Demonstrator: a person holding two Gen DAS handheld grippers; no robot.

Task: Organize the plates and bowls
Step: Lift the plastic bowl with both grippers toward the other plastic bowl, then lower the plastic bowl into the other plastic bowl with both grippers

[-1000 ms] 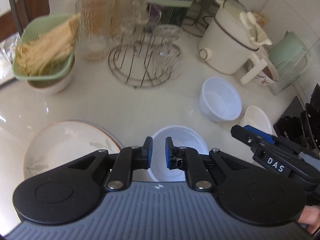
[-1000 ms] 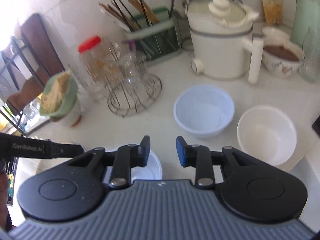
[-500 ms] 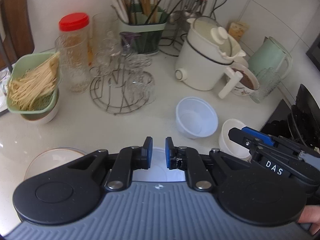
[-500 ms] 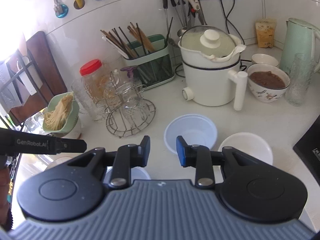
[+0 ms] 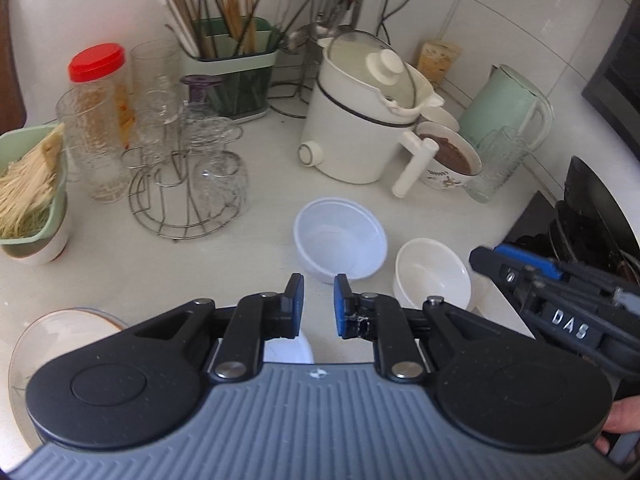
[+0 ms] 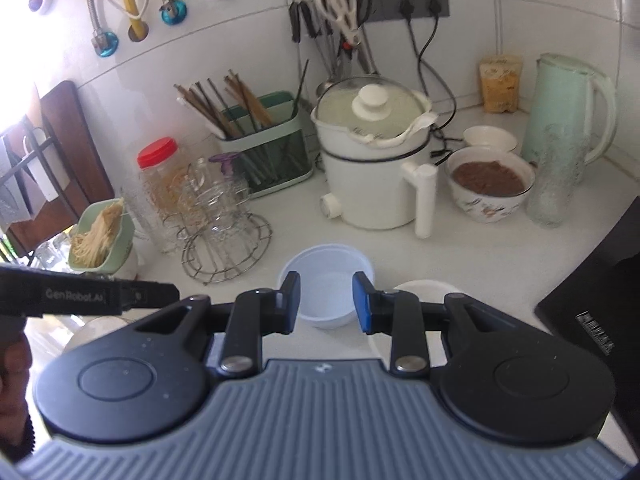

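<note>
— On the desk (image 5: 260,248), where are the bowls?
— Plastic bowl (image 5: 340,238) beside white bowl (image 5: 430,278), plate (image 5: 60,340) at left.
— Grippers?
— Left gripper (image 5: 317,306) just opening, empty; right gripper (image 6: 325,302) parted, empty.

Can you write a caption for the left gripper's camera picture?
Left gripper, empty, jaws just opening, above two white bowls and a plate on a crowded counter.

A white electric pot (image 5: 360,128) with a glass lid stands at the back of the counter (image 5: 260,216). Left of it are a wire rack (image 5: 180,196) of glasses, a red-lidded jar (image 5: 100,80) and a chopstick holder (image 5: 232,64). A green kettle (image 6: 568,112) stands far right.
</note>
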